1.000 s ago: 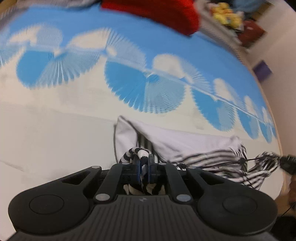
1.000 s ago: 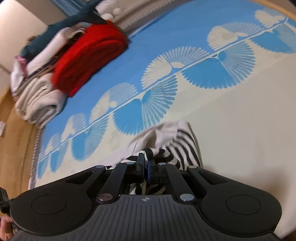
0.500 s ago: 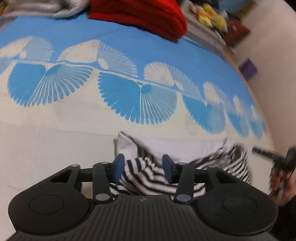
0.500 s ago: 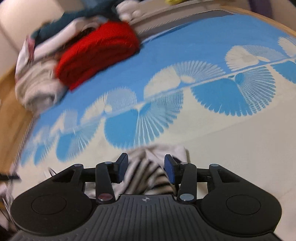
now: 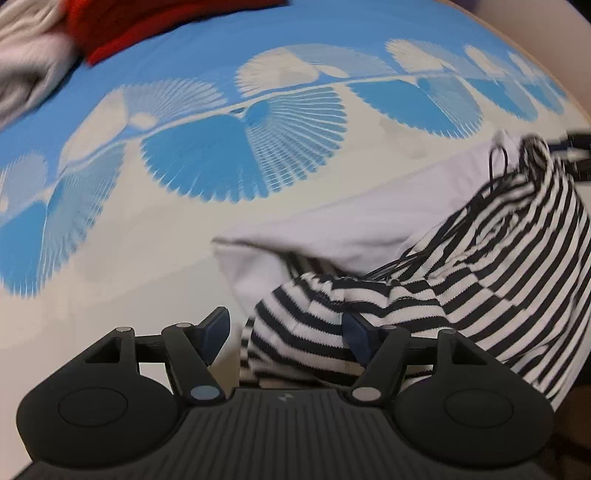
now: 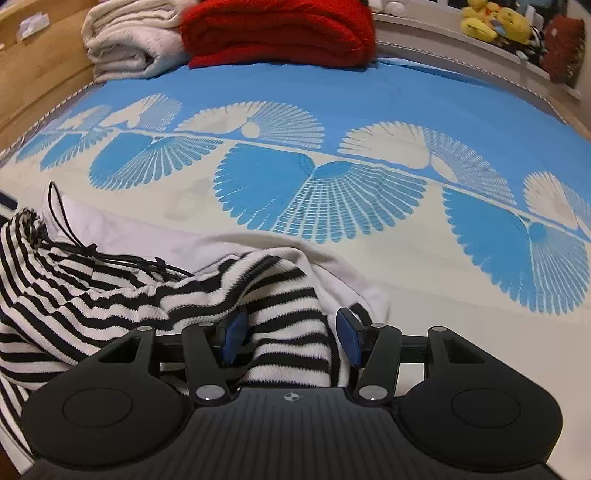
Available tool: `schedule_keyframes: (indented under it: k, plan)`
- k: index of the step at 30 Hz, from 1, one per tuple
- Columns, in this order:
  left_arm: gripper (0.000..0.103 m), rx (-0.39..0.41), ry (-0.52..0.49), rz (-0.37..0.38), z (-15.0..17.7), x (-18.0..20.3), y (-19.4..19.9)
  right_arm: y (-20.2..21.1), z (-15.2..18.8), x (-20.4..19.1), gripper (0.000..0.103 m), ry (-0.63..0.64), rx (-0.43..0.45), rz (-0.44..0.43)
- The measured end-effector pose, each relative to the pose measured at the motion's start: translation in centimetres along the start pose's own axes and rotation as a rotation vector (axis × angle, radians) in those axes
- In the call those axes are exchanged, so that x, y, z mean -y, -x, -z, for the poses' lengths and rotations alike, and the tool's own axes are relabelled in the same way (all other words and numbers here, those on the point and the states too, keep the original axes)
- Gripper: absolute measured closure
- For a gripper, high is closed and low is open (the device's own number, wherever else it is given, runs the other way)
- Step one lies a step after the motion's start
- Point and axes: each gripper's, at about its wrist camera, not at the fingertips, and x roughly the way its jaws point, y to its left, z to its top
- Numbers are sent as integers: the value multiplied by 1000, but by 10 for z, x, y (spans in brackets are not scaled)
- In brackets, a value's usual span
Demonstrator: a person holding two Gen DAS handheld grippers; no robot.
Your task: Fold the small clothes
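Note:
A small black-and-white striped garment (image 5: 509,258) with a white part (image 5: 332,229) and black drawstrings (image 5: 461,218) lies bunched on the bedspread (image 5: 147,266). My left gripper (image 5: 286,334) hangs low over one end. Its jaws are opening, and a loose striped fold sits between the blue pads (image 5: 218,332), leaning toward the right one. In the right wrist view the same striped garment (image 6: 92,295) spreads to the left. My right gripper (image 6: 291,338) is over the other end, jaws opening, with a striped fold lying slack between its pads (image 6: 351,338).
The bedspread (image 6: 369,92) is blue and cream with fan patterns. A folded red blanket (image 6: 280,33) and beige towels (image 6: 129,40) are stacked at the far edge. Yellow plush toys (image 6: 491,22) sit on a ledge at the back right. A wooden bed frame (image 6: 33,66) runs along the left.
Both grippers were shut on the striped cloth and have since spread their jaws. Both have sunk toward the bed and rolled, and the garment now slumps on the bedspread.

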Motion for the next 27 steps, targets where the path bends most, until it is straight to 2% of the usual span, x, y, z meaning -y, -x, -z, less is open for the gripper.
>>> schedule_keyframes:
  k: [4,7,9,10,11,12,14,17,20,22,24,27]
  plan:
    - [31,-3,-49,-24,-5,7,-13,-8,-2,-11,49,70,-1,26]
    - [37,4,-75,-9,-5,9,-19,-10,-3,-15,58,106,8,31]
    - [52,8,-100,5,-3,11,-21,-12,-3,-15,83,102,-2,7]
    - [56,6,-109,15,-3,12,-22,-13,-2,-16,89,105,-5,-5]
    - [72,1,-115,27,-2,13,-23,-13,-2,-18,96,114,-7,-12]
    - [88,-6,-123,41,-2,14,-22,-13,-1,-20,100,125,-7,-13]
    - [94,9,-154,38,-1,16,-15,-11,-2,-23,102,138,0,-10]
    - [97,99,-141,90,-4,3,20,9,-10,-10,102,65,76,-47]
    - [97,287,-4,200,-6,-29,66,51,-20,32,102,-179,278,-151]
    - [97,369,84,205,-10,-44,77,70,-19,54,102,-306,389,-178]
    - [97,385,149,185,-17,-51,68,71,-19,65,102,-384,419,-154]
    - [97,306,192,83,-34,-43,32,52,-23,63,102,-401,369,-84]
